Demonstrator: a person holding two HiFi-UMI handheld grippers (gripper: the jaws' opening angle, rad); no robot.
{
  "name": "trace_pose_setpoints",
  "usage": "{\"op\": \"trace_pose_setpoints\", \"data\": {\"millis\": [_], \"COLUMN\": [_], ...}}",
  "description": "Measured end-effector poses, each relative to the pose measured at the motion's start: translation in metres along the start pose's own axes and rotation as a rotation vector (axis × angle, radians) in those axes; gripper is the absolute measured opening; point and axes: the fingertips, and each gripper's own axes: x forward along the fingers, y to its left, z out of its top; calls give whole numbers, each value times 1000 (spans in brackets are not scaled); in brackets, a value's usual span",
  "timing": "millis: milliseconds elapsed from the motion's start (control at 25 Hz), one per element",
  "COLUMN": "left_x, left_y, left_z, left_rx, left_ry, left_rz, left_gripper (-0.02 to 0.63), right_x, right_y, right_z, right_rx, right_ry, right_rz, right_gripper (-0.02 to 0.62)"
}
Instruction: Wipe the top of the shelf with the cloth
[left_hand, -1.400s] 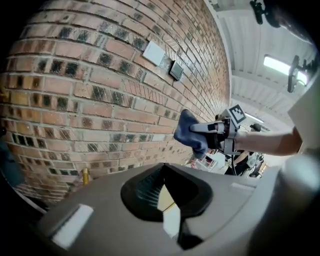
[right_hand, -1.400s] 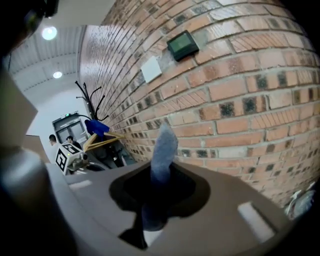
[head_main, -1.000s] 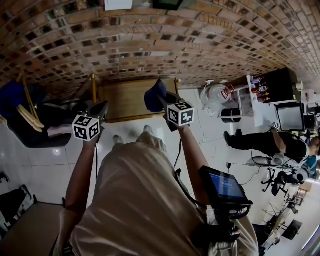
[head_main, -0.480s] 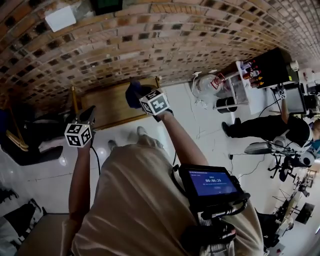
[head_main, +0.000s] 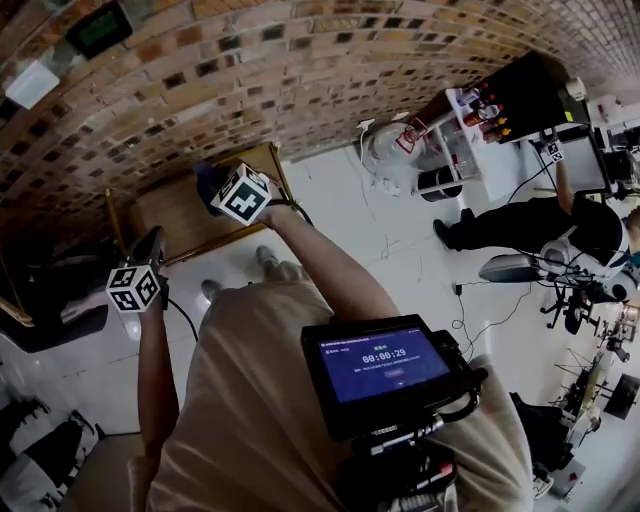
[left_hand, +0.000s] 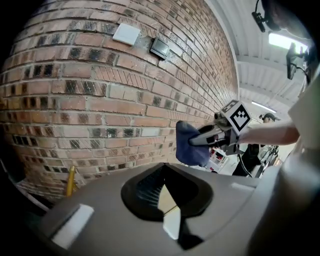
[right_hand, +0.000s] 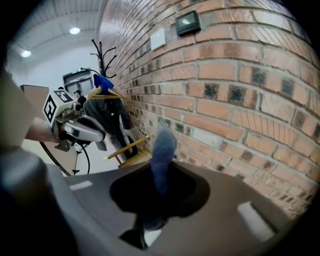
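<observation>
Blue cloth (right_hand: 161, 149) gripped in the right claw (left_hand: 197, 141), raised near a wooden shelf (head_main: 185, 212) that stands against a brick wall (head_main: 300, 70).

The right claw is clenched on the cloth's lower end, so the rest stands up free beyond its tips, probably to leave a loose pad for wiping. From the head view the cloth sits over the shelf's right part, and it seems lifted clear, not touching. The left claw (left_hand: 169, 212) is clenched on nothing and held apart to the left, out of the way.
</observation>
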Motion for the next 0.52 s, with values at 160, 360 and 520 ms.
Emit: {"op": "trace_pose_setpoints", "data": {"millis": [160, 360, 520], "left_x": [8, 15, 18], "left_y": [-23, -45, -57], "left_z": [-9, -13, -21], "left_rx": [-46, -62, -73], "left_ry": [-10, -8, 0], "left_rz": [-13, -22, -28], "left_gripper": [5, 5, 5], "right_x": [-2, -6, -5], "right_y": [3, 7, 15], "right_z": [-10, -18, -22], "right_rx": [-47, -75, -97], "right_ry": [21, 39, 45], "right_rz": [29, 58, 78], "right_gripper": [60, 60, 60]}}
